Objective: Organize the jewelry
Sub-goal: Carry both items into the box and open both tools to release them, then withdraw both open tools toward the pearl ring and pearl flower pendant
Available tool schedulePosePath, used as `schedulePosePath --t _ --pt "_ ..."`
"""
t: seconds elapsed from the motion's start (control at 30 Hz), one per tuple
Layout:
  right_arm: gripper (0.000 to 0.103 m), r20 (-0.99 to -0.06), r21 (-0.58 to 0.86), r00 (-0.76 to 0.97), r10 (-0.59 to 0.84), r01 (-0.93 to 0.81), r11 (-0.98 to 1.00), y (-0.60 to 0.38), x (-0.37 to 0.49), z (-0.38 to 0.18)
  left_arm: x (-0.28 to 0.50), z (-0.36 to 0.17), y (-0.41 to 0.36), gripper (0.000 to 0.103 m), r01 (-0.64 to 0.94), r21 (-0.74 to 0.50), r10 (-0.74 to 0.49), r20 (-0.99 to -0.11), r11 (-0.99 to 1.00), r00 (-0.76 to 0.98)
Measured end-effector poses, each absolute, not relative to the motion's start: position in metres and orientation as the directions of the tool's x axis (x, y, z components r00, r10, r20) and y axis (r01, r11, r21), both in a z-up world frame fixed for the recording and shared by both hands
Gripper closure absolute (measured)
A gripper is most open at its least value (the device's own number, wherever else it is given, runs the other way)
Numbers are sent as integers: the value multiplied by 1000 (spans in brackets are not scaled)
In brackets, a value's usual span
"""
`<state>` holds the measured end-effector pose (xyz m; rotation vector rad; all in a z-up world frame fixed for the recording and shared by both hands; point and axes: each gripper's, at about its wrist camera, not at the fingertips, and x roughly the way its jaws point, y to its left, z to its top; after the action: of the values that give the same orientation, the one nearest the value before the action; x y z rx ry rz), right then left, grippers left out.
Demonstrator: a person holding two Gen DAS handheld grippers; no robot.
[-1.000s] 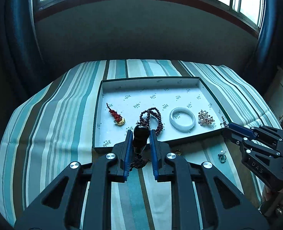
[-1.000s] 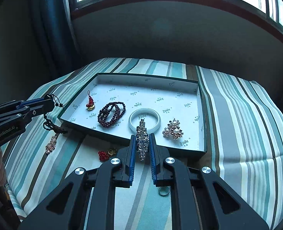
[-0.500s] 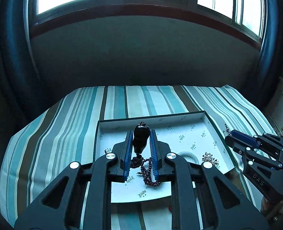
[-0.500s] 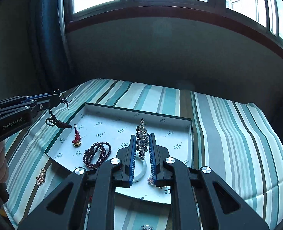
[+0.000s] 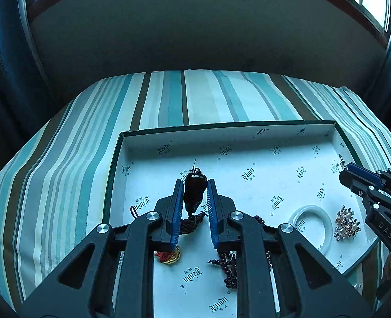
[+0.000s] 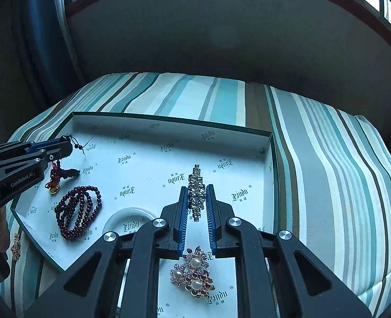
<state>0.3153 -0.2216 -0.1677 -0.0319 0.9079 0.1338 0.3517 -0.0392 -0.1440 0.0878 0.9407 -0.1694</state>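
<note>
My left gripper (image 5: 194, 185) is shut on a dark pendant (image 5: 193, 193) with a knotted tassel, held over the left half of the white-lined box (image 5: 222, 128). It also shows in the right wrist view (image 6: 69, 143). My right gripper (image 6: 196, 193) is shut on a rhinestone brooch (image 6: 196, 188) over the right half of the box (image 6: 168, 120). It also shows in the left wrist view (image 5: 345, 169). In the box lie a dark red bead bracelet (image 6: 77, 209), a white bangle (image 5: 310, 224), a pearl flower brooch (image 6: 192, 273) and a red-and-gold charm (image 5: 170, 257).
The box rests on a teal striped cloth (image 6: 328, 172). A small sparkly piece (image 6: 16, 246) lies on the cloth outside the box's near left corner. A dark wall and windows stand behind.
Both grippers have moved forward and down over the box, each still holding its piece. The pendant and brooch now hang close above the box floor.
</note>
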Motion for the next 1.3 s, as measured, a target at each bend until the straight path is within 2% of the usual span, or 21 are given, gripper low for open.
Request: schedulePosePath --t 0.4,0.47,0.53,0.57,0.67,0.9,1.3 --pt "89 -825 31 557 97 -127 991 -224 324 -197 363 -171 -41 83 176 14 -82 -847 984 525" --pt "87 -826 31 556 95 -125 992 -224 323 -197 364 -173 -42 78 175 11 -83 -849 985 522" --pt "87 -825 38 556 98 -119 992 -226 321 -198 365 -172 -44 64 170 10 -82 -846 985 527" --pt "85 -825 40 556 100 -118 992 -226 321 -197 364 -171 -43 62 169 9 -84 -843 986 531" --pt "69 -817 33 569 94 -116 993 -227 318 -193 362 -168 -42 57 170 7 -87 -839 985 537" --pt "67 -790 29 606 91 -112 993 -228 310 -173 353 -151 -38 46 166 -2 -96 -822 986 561" --pt "67 -767 9 636 84 -120 993 -221 262 -143 298 -111 -21 44 159 -16 -111 -784 987 611"
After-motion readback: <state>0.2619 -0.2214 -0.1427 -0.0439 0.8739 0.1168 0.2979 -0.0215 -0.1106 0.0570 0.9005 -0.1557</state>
